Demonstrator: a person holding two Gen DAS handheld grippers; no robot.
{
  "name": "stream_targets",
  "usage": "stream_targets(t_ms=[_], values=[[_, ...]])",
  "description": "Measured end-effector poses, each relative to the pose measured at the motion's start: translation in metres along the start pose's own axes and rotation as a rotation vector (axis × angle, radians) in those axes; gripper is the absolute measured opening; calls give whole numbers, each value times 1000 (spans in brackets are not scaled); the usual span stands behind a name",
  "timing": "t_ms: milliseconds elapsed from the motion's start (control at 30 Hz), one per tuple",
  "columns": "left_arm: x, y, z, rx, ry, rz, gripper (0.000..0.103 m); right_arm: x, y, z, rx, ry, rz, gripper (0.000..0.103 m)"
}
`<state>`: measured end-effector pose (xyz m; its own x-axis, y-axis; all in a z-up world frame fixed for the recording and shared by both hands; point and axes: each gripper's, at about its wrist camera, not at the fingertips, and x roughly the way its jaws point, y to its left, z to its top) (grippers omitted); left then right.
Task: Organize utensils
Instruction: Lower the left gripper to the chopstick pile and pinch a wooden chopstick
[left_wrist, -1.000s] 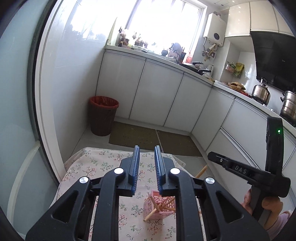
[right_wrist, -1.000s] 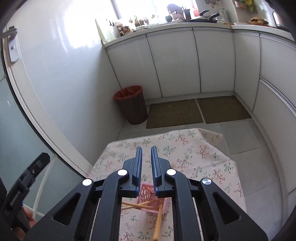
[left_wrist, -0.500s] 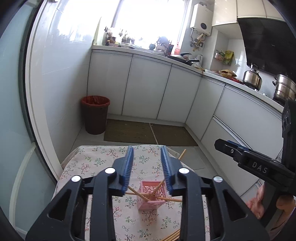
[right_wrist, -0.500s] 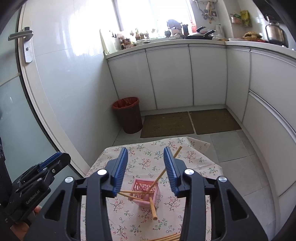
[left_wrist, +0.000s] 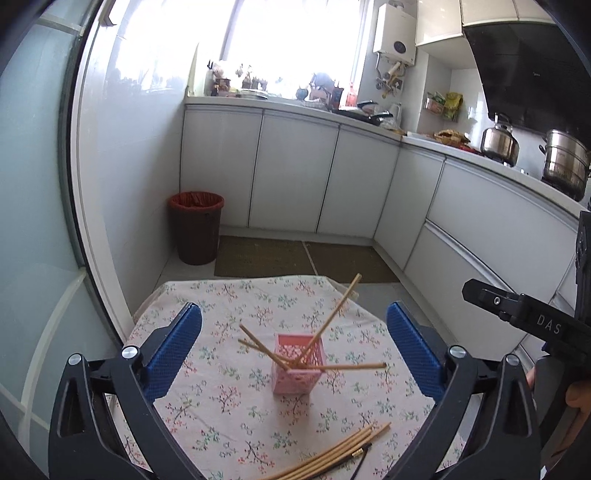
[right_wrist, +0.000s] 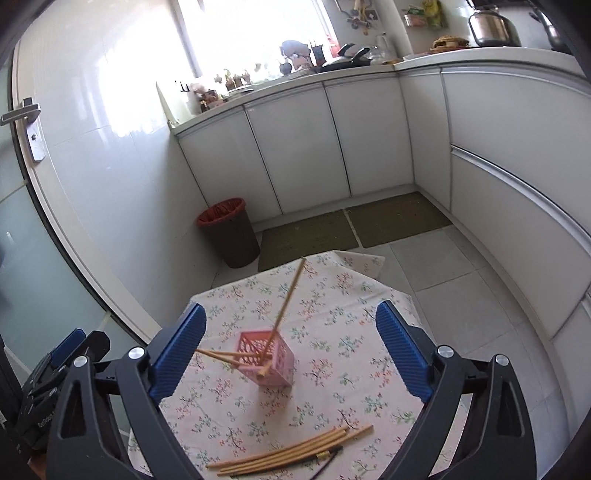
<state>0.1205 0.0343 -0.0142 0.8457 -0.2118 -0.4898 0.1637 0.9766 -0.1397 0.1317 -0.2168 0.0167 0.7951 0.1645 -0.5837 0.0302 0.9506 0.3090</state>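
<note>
A pink lattice holder (left_wrist: 298, 363) stands upright near the middle of the bench (left_wrist: 229, 402), which is covered by a floral cloth. Several wooden chopsticks (left_wrist: 334, 317) lean out of the holder at different angles: one long one tilts up and away, the others splay low to either side. A loose bundle of chopsticks (left_wrist: 340, 452) lies flat on the cloth at the near edge, well apart from the holder, with one dark stick (right_wrist: 327, 463) beside it.

The left gripper (left_wrist: 293, 347) hovers above the bench with its jaws spread wide, the holder seen between them and nothing grasped. The right gripper (right_wrist: 291, 341) hangs likewise, jaws released and empty.

Beyond the bench are a red-lined trash bin (left_wrist: 195, 230), two floor mats (left_wrist: 266, 256) and white cabinets (left_wrist: 295, 173).
</note>
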Motion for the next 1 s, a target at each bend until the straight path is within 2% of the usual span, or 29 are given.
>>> stream_targets(t_ms=[133, 267, 367, 533, 600, 667, 733, 900, 1000], values=[[-6, -11, -9, 34, 20, -27, 96, -10, -11, -15, -22, 1, -22, 96], [-3, -23, -30, 98, 106, -77, 96, -24, -38, -48, 14, -4, -74, 96], [16, -42, -55, 177, 259, -150, 96, -22, -72, -83, 73, 36, -123, 97], [58, -83, -110, 368, 506, -193, 96, -3, -132, -136, 206, 150, -193, 96], [72, -97, -131, 432, 562, -190, 96, 1, -154, -141, 308, 184, -209, 96], [88, -110, -148, 494, 608, -175, 96, -5, -170, -141, 387, 156, -191, 96], [101, -123, -162, 567, 636, -167, 96, -12, -180, -140, 422, 115, -222, 96], [129, -166, -188, 795, 672, -182, 95, -18, -194, -143, 475, 107, -233, 96], [150, -186, -201, 909, 742, -222, 83, -27, -199, -142, 458, 74, -260, 96]])
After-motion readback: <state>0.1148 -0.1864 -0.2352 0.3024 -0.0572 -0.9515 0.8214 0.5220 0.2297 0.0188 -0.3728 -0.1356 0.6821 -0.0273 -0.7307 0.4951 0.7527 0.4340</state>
